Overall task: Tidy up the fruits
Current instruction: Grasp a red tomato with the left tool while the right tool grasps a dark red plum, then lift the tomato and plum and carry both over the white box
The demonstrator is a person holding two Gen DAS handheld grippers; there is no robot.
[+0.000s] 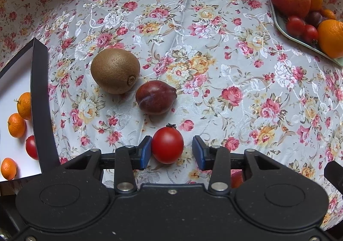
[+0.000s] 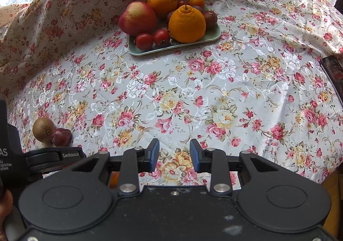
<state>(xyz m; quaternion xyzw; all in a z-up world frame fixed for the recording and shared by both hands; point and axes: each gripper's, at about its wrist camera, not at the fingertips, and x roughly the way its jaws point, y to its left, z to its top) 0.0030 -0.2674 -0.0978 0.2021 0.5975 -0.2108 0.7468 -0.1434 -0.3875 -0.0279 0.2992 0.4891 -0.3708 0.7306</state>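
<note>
In the left wrist view a red cherry tomato [image 1: 167, 144] lies on the flowered tablecloth between the blue pads of my left gripper [image 1: 171, 150]. The left pad touches it, while a gap shows at the right pad, so the gripper is open. Beyond it lie a dark red plum [image 1: 155, 97] and a brown kiwi [image 1: 115, 70], side by side. My right gripper [image 2: 174, 155] hovers open over bare cloth with nothing between its pads. The kiwi [image 2: 42, 128] and plum [image 2: 61, 137] show at its far left.
A black-walled box [image 1: 39, 91] at the left holds mandarins [image 1: 16, 125] and a tomato [image 1: 31, 147]. A pale green tray [image 2: 150, 51] at the back carries an apple [image 2: 138, 18], oranges [image 2: 187, 24], tomatoes and plums. A dark object [image 2: 333, 74] lies at the right edge.
</note>
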